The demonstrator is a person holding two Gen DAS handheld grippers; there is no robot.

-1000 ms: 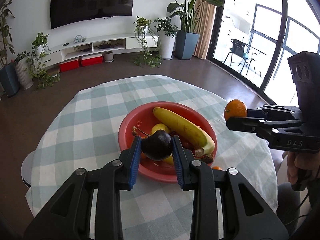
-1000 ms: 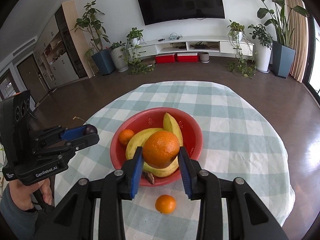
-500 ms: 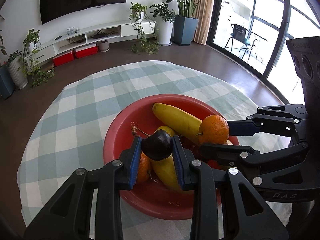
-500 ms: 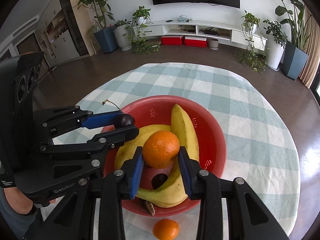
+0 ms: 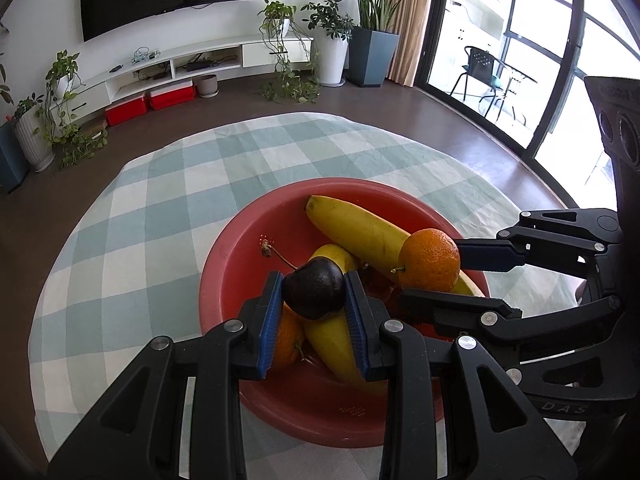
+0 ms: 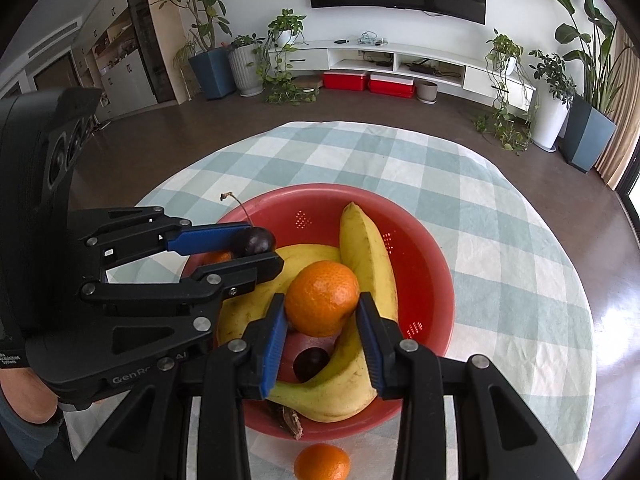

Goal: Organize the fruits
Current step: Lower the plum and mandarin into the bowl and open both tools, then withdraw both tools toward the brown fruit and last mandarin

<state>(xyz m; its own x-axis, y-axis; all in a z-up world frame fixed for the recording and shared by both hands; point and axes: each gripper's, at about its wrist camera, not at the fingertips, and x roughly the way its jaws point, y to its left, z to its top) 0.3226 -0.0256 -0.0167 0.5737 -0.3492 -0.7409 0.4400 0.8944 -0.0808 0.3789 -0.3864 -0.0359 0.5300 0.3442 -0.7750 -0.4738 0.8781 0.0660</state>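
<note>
Fruits: 2 bananas (image 6: 366, 256), 1 loose plum in red bowl (image 6: 432, 280); 3 oranges, 2 plums total. Left gripper (image 5: 314, 304) clamps plum (image 5: 315, 288), right gripper (image 6: 322, 328) clamps orange (image 6: 322, 298), both over bowl. Only right view shows orange on tablecloth (image 6: 322, 462).

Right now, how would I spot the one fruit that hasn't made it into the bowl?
Find the round table with the checked cloth and its red bowl. Just outside the bowl's near rim lies a small orange, alone on the cloth, untouched by either gripper.

Reading "DAS" on the right gripper (image 5: 460, 276) body, lower right; spotting partly hidden "GenRo… AI" on the left gripper (image 6: 256, 250) housing, lower left.
</note>
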